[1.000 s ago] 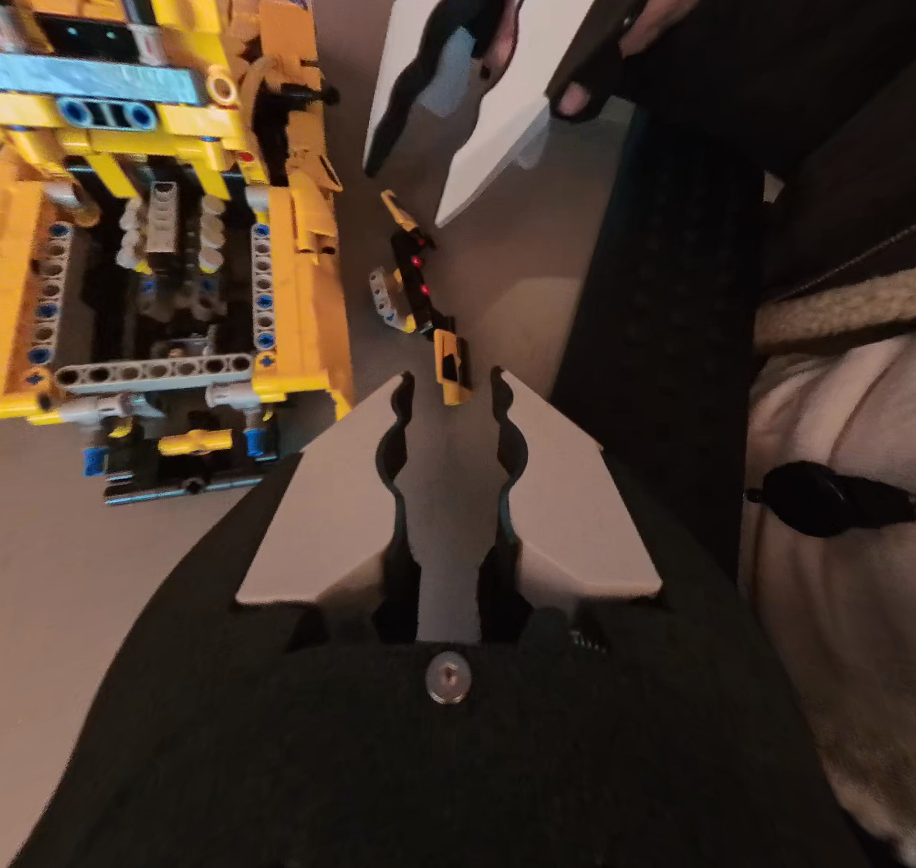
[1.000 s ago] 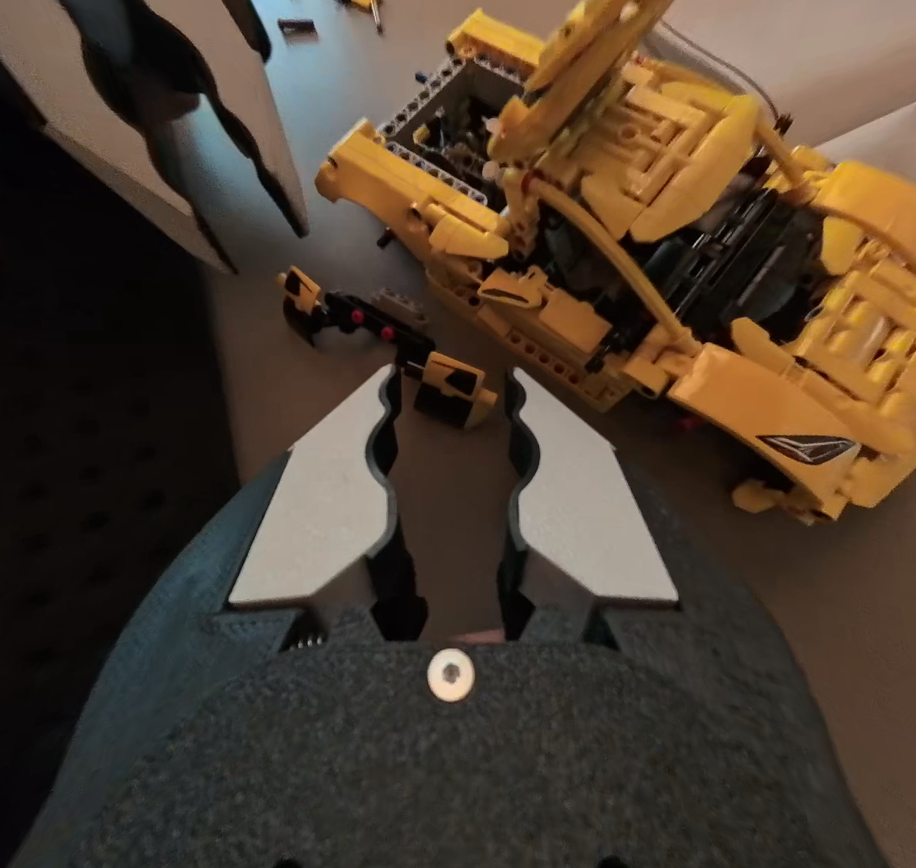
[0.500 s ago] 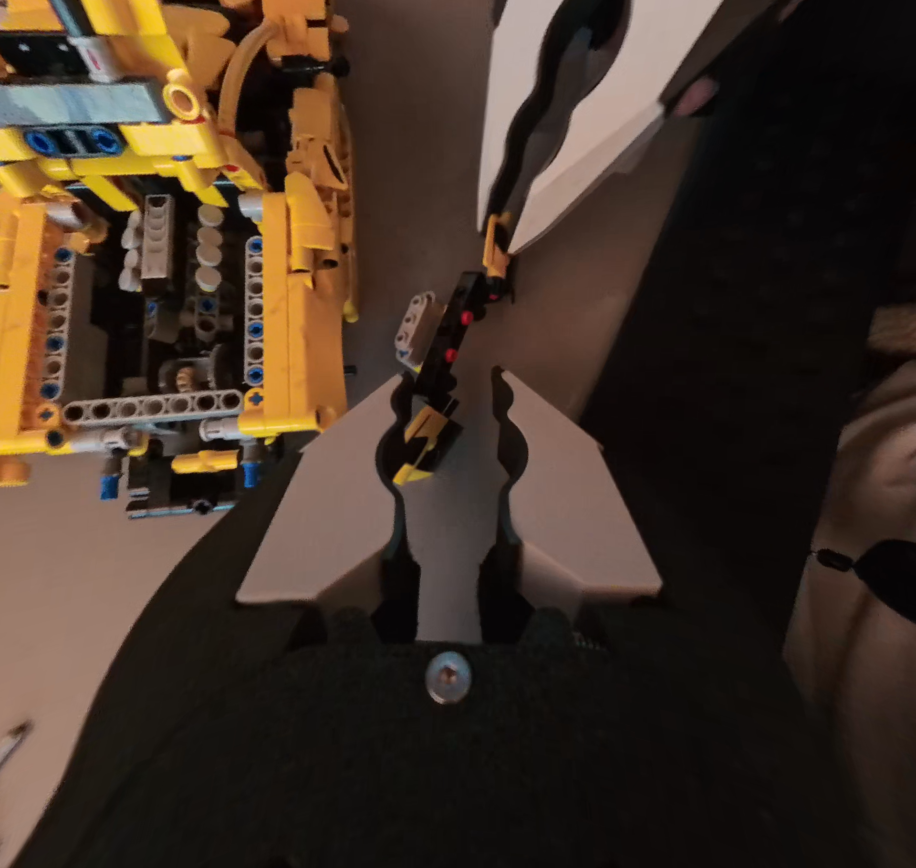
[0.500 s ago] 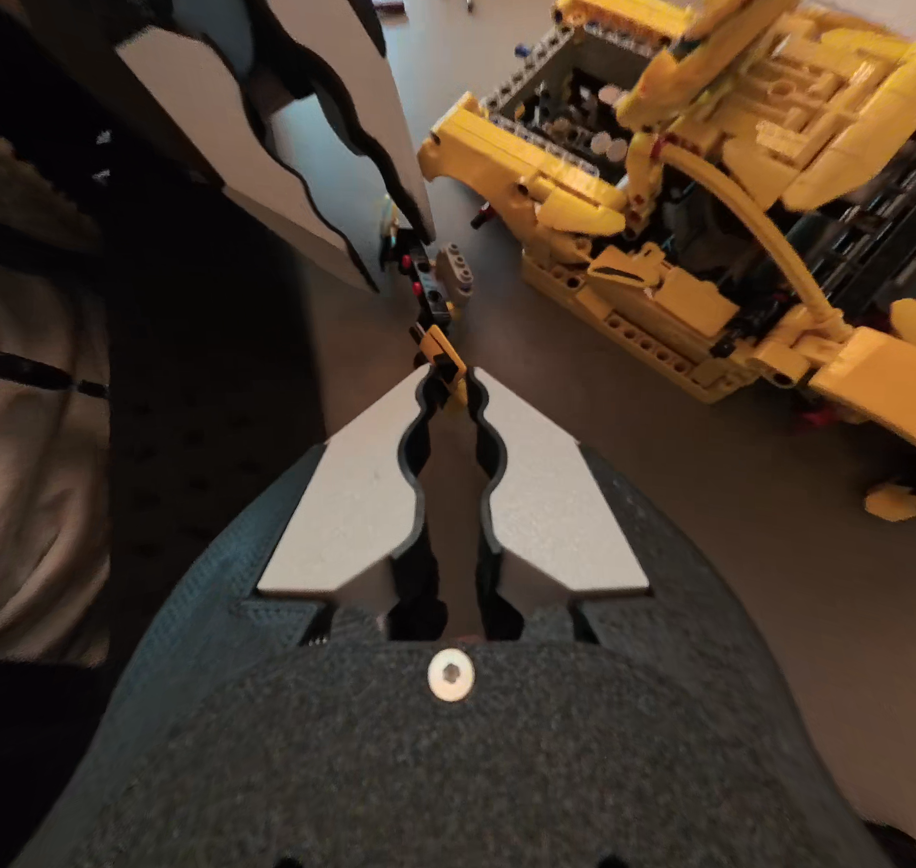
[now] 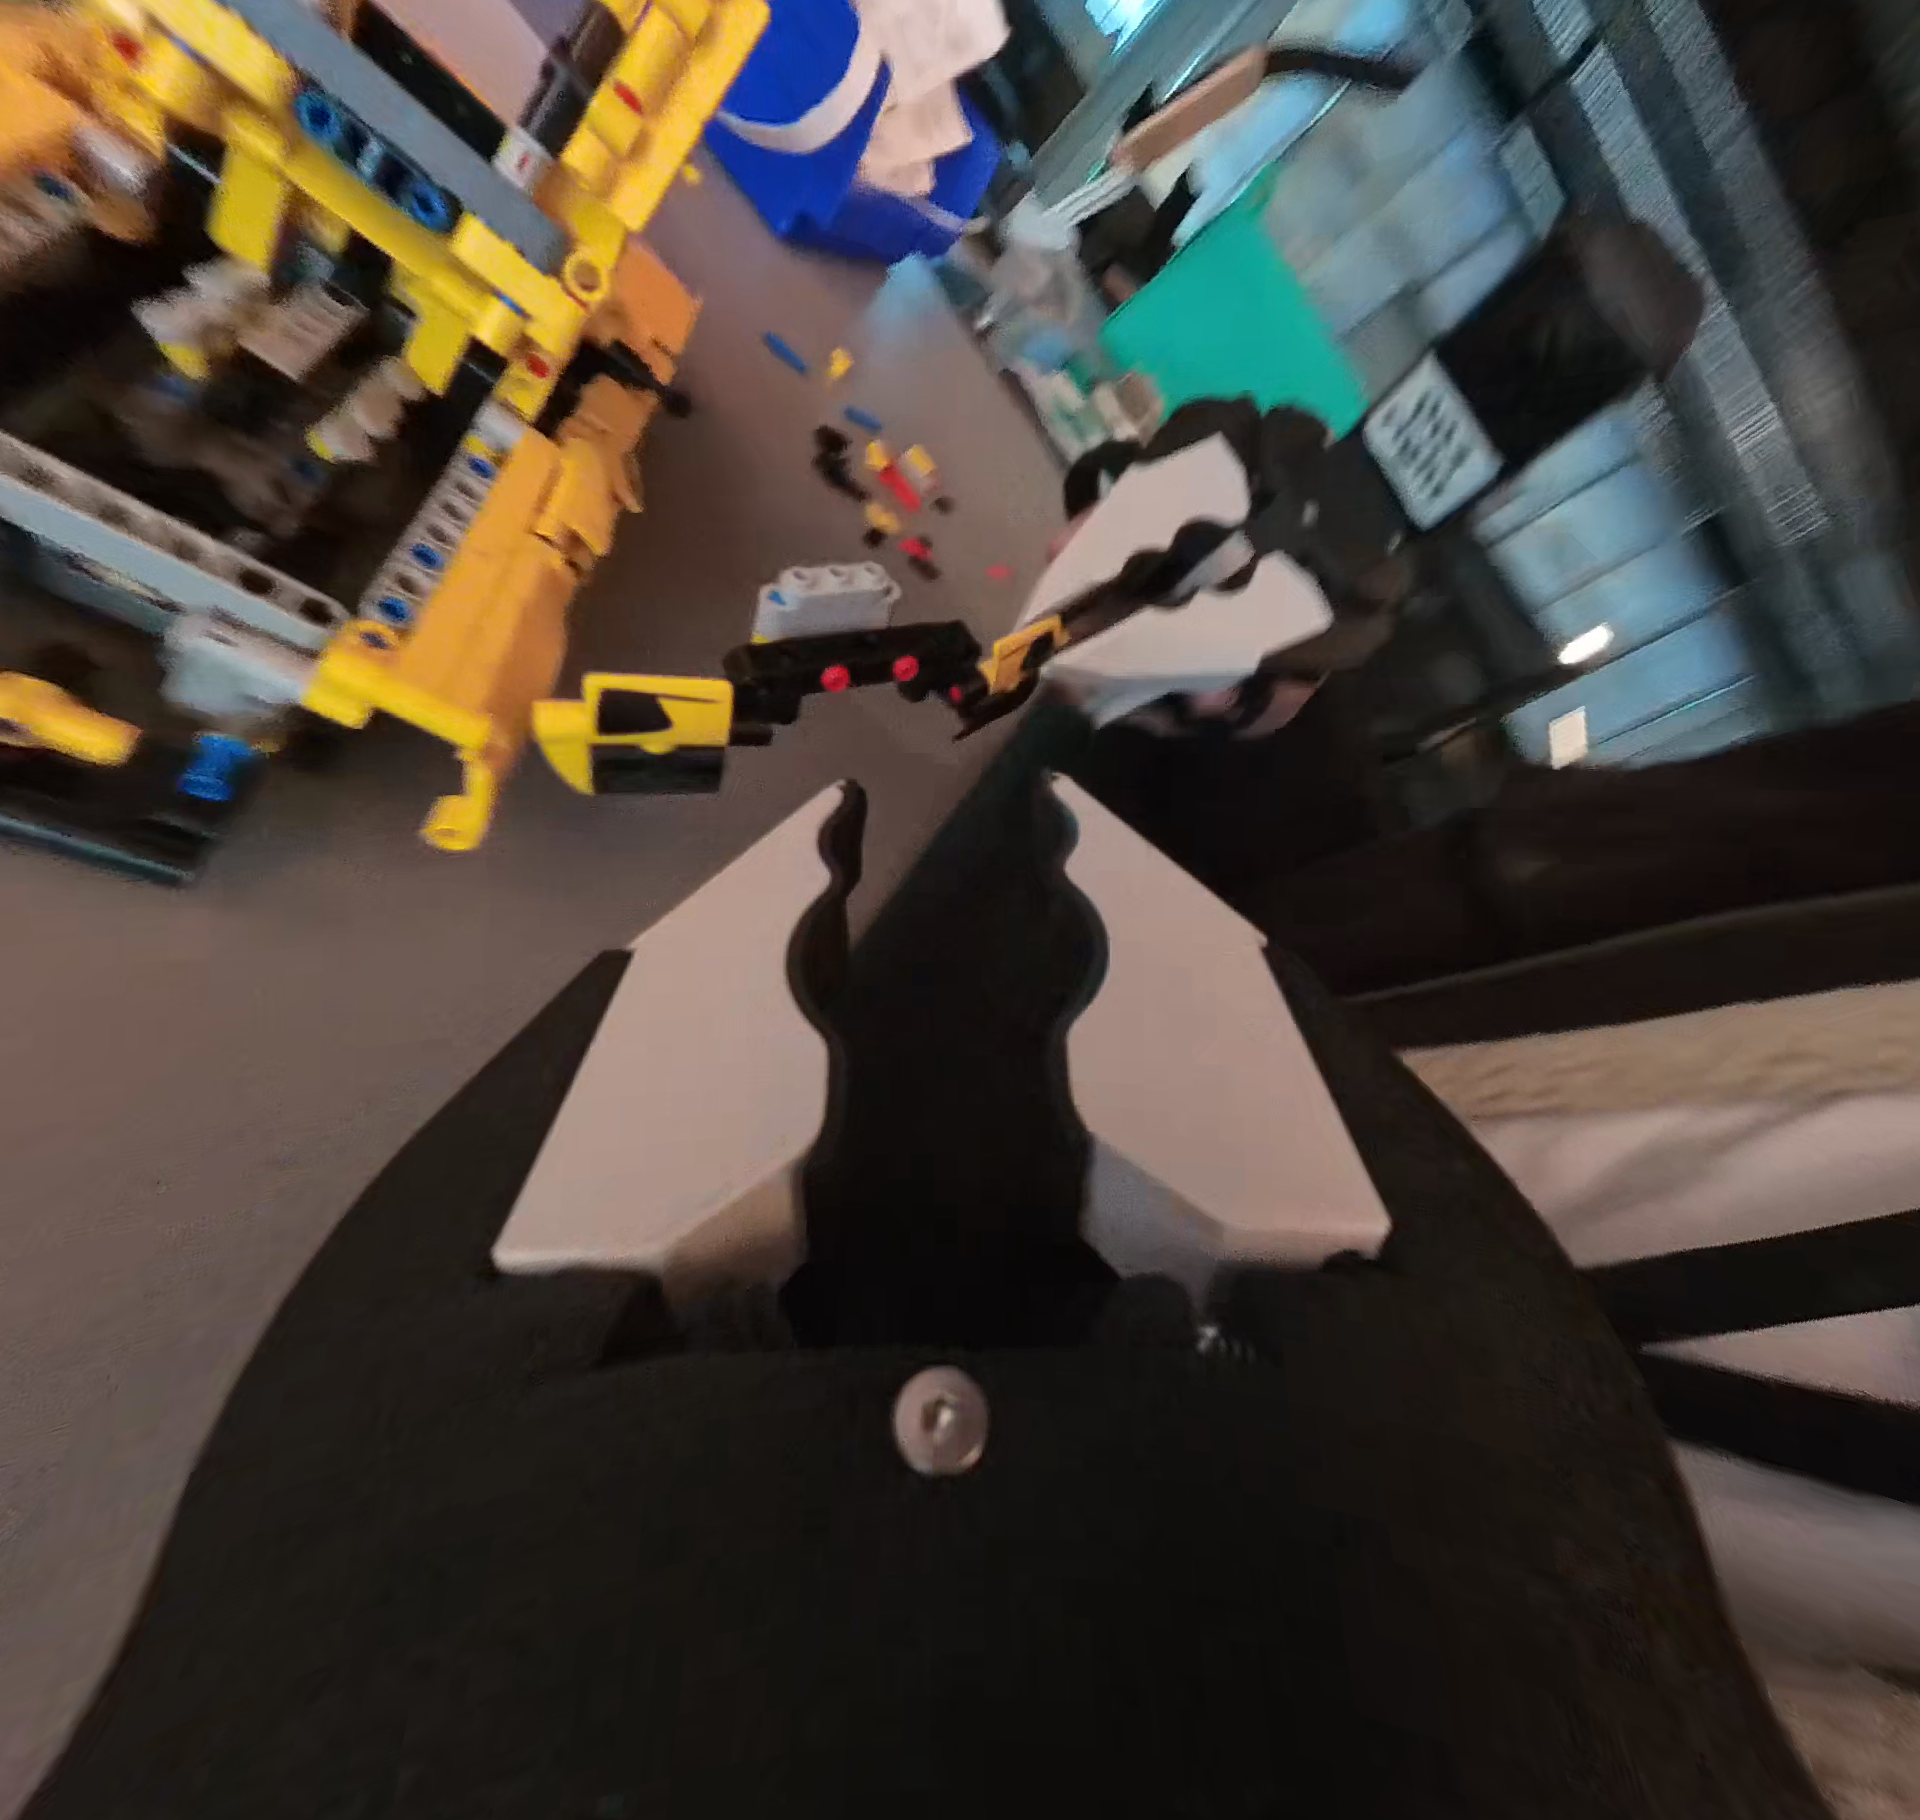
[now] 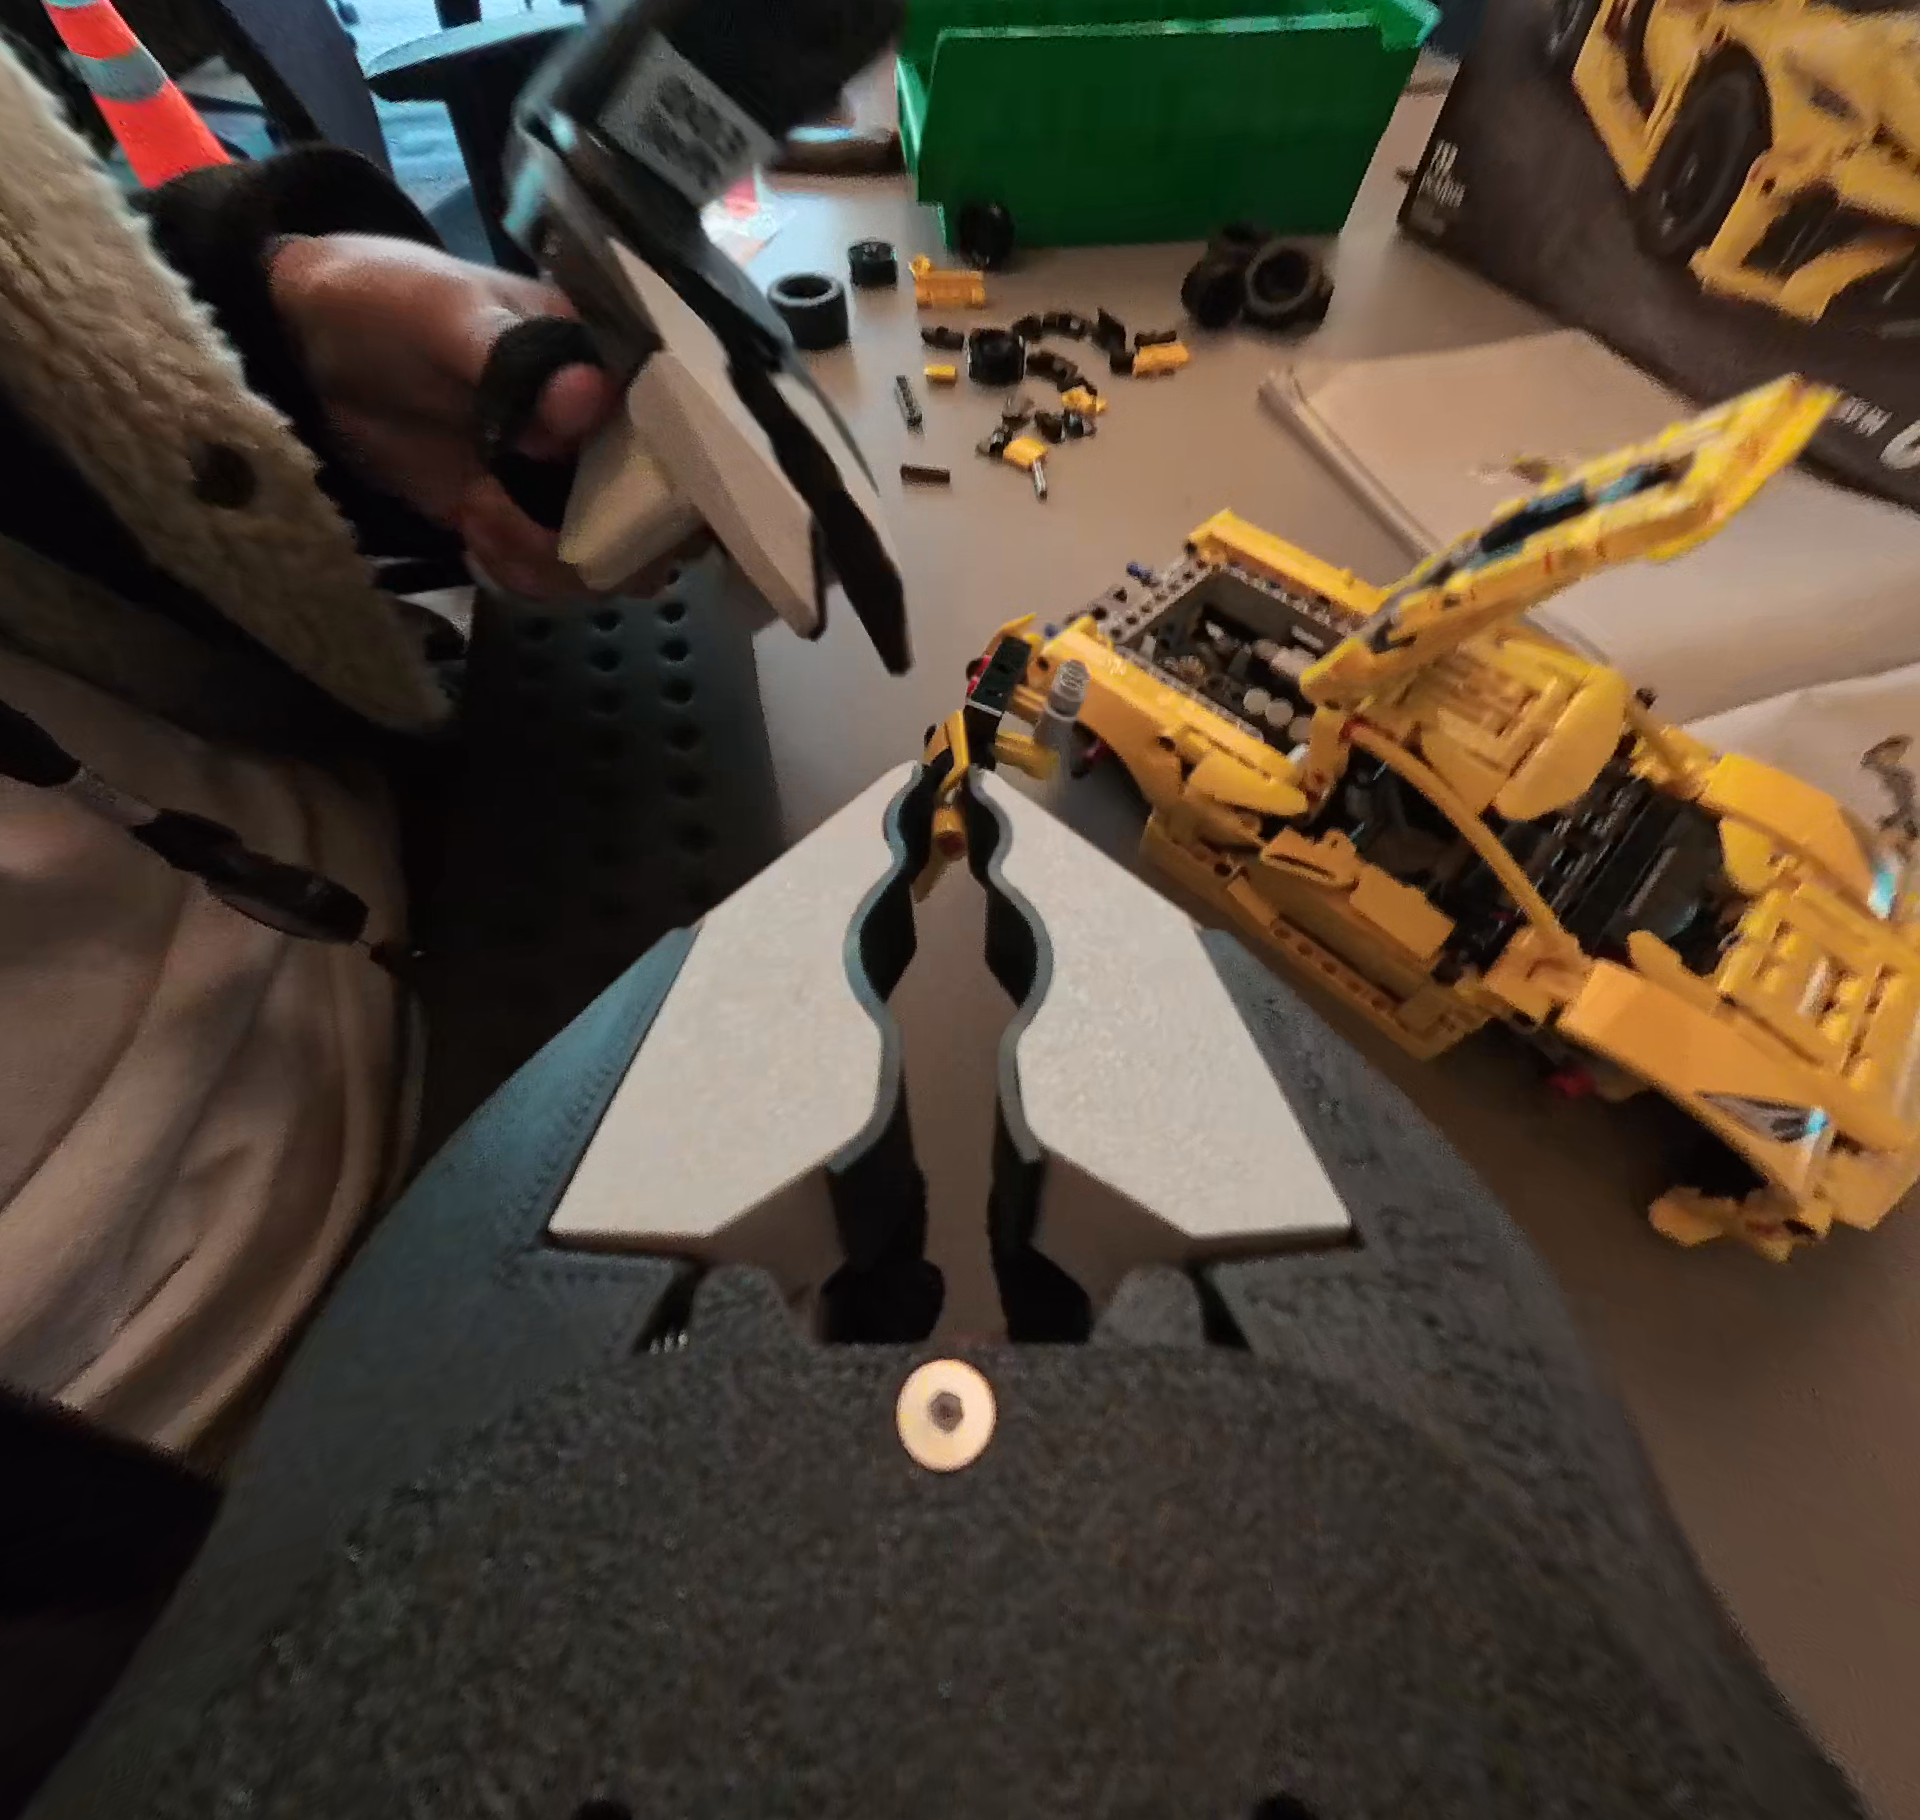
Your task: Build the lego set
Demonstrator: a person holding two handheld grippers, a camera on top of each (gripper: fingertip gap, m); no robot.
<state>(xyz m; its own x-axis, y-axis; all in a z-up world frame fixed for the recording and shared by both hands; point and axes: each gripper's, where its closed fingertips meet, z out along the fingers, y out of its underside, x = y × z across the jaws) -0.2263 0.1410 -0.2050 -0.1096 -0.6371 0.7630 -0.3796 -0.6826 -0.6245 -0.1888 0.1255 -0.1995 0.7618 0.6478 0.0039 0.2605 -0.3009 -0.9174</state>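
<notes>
A small sub-assembly (image 5: 831, 669), a black bar with red pins, a grey piece and yellow-and-black end caps, hangs in the air. My right gripper (image 6: 948, 783) is shut on one yellow end of it (image 6: 951, 799); in the left wrist view that gripper (image 5: 1044, 643) holds it from the right. My left gripper (image 5: 951, 788) is open and empty, just below and in front of the sub-assembly. It also shows at upper left in the right wrist view (image 6: 852, 643), held by a hand. The big yellow car model (image 6: 1455, 835) stands on the table with its rear lid raised, and also shows in the left wrist view (image 5: 436, 336).
Loose small pieces (image 6: 1039, 368) and black tyres (image 6: 1257, 290) lie behind the car, before a green bin (image 6: 1143, 77). The set's box (image 6: 1714, 108) and paper sheets (image 6: 1455, 440) are at right. A blue bin (image 5: 821, 108) stands far back. A person's coat (image 6: 156, 835) is at left. One gripper's finger ends stand about 5 cm off the other's.
My right gripper closed on the yellow end of the sub-assembly and lifted it off the table. My left gripper stayed open and now sits below it. Both views tilted up.
</notes>
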